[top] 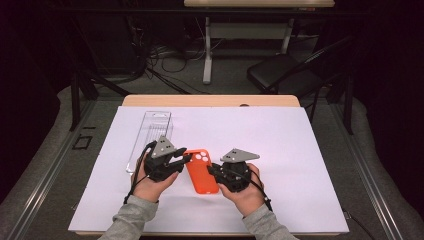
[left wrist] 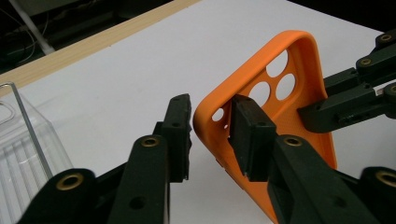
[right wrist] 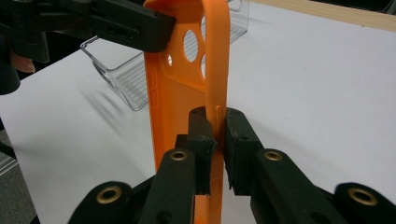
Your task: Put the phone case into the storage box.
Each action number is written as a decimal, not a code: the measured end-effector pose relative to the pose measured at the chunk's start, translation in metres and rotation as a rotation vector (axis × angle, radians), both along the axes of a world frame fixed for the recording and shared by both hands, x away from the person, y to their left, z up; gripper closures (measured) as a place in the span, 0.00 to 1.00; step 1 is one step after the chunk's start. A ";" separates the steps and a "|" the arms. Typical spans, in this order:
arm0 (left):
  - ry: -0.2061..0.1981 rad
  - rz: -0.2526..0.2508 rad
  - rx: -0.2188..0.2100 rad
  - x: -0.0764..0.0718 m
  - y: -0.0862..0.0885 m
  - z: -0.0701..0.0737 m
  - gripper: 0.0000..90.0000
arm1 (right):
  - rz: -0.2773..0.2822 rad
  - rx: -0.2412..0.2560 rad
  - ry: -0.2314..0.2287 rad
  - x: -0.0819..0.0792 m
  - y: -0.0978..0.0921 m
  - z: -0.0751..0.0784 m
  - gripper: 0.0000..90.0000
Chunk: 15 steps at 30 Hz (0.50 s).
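orange silicone phone case with round camera cutouts [top: 201, 171] sits mid-surface on the white sheet [top: 300, 150], between the two grippers, slightly nearer the person's edge. it's tipped up off the sheet rather than lying flat: in the right gripper view it stands nearly on edge.

right gripper [right wrist: 217, 140]: jaws narrow, pinched on the case's side wall, one jaw inside the shell, one outside. contact on both sides of the rim.

left gripper [left wrist: 212, 133]: jaws part open, straddling the case's corner by the camera cutouts. the inner jaw is inside the shell against the wall; the outer jaw stands just off the outside of the corner, small gap visible. not clamped.

in the left gripper view the right gripper's jaws show on the far side wall of the case [left wrist: 289, 93].

clear plastic rectangular tray with a ribbed floor [top: 150, 135] lies on the sheet just beyond the left gripper [top: 172, 162], apart from the case. right gripper [top: 220, 172] is at the case's right edge in the high view. both hands rest low on the surface.
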<state>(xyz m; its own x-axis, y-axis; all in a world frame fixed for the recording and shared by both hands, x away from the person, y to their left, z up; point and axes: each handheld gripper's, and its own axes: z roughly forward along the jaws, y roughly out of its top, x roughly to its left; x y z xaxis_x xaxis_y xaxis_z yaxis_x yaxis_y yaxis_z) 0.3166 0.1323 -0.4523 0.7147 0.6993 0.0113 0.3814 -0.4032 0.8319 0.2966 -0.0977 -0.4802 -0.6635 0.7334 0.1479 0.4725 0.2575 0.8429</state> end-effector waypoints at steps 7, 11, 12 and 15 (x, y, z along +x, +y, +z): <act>0.007 -0.001 0.002 0.001 0.001 0.000 0.81 | -0.001 0.002 0.003 0.000 0.000 -0.001 0.91; 0.006 -0.003 0.004 0.001 0.001 0.000 0.84 | -0.001 0.007 0.007 0.001 -0.001 -0.001 0.91; 0.006 -0.003 0.005 0.001 0.002 0.000 0.84 | -0.002 0.008 0.008 0.001 -0.001 -0.001 0.91; 0.003 -0.004 -0.001 0.001 0.002 0.000 0.86 | 0.000 0.016 0.009 0.001 -0.002 -0.001 0.91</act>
